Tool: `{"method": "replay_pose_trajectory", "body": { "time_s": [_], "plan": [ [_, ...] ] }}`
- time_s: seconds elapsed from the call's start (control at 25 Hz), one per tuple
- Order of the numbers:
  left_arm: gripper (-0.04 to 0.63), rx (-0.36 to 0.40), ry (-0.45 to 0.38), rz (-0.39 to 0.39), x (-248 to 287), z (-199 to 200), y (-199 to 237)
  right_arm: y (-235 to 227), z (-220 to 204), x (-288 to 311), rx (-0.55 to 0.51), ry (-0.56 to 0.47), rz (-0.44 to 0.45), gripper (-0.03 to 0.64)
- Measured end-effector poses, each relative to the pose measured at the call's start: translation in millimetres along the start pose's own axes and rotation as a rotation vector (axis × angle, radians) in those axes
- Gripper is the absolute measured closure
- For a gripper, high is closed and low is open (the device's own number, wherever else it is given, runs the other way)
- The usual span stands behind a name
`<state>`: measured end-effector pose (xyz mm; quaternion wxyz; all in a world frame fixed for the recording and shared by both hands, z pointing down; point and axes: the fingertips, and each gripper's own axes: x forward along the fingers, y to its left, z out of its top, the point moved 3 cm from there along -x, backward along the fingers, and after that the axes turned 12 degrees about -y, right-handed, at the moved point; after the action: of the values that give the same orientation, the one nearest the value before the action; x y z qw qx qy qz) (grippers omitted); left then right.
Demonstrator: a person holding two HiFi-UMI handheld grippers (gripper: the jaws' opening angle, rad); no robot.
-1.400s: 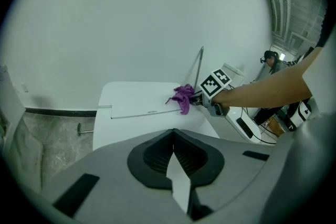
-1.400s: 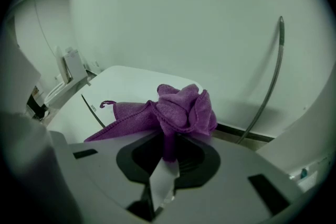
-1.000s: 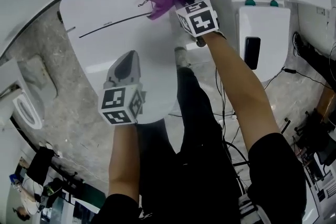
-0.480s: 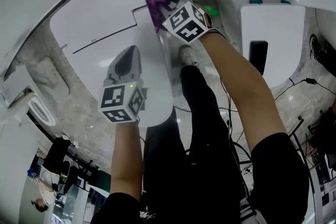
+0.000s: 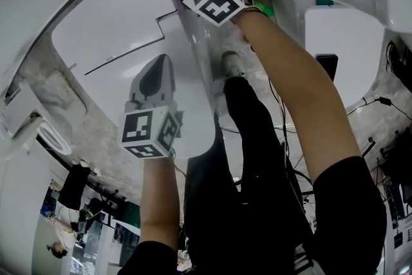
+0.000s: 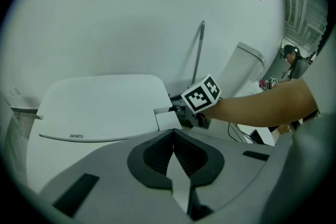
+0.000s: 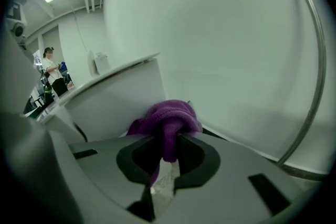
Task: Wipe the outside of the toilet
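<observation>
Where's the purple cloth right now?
The purple cloth is clamped in the right gripper, top centre of the head view, at the rear right corner of the closed toilet lid.

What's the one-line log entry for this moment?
right gripper: shut on purple cloth, at rear of toilet | left gripper: shut, empty, above lid

1. Left gripper (image 6: 173, 136) – jaws pressed together with nothing between them; left forearm (image 5: 158, 203) points straight ahead
2. Right gripper (image 7: 167, 147) – jaws clamped on a bunched purple cloth (image 7: 168, 118); bare right forearm (image 5: 296, 93) stretches far forward, angling leftward past the left gripper
</observation>
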<state>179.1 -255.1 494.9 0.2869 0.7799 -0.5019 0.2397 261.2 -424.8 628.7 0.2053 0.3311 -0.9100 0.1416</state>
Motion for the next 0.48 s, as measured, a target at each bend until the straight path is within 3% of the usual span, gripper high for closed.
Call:
{"method": "replay_pose_trajectory", "body": {
  "time_s": [0.2,0.28,0.36,0.48],
  "plan": [
    [0.589,-0.002,0.004,0.001,0.8,2.3,5.6,-8.6,-3.2,13.7,-0.130,0.062,-0.007,0.563],
    [0.589,-0.002,0.009,0.001,-0.5,1.5,8.6,-5.6,-7.9,13.3,-0.138,0.079,0.012,0.565],
    [0.589,-0.005,0.012,0.001,-2.1,0.0,9.9,0.6,-18.3,10.6,-0.093,0.098,0.037,0.565],
    [0.589,-0.010,0.010,-0.006,-3.7,-2.7,7.6,14.2,-39.6,4.6,0.062,0.107,0.053,0.565]
  ]
}}
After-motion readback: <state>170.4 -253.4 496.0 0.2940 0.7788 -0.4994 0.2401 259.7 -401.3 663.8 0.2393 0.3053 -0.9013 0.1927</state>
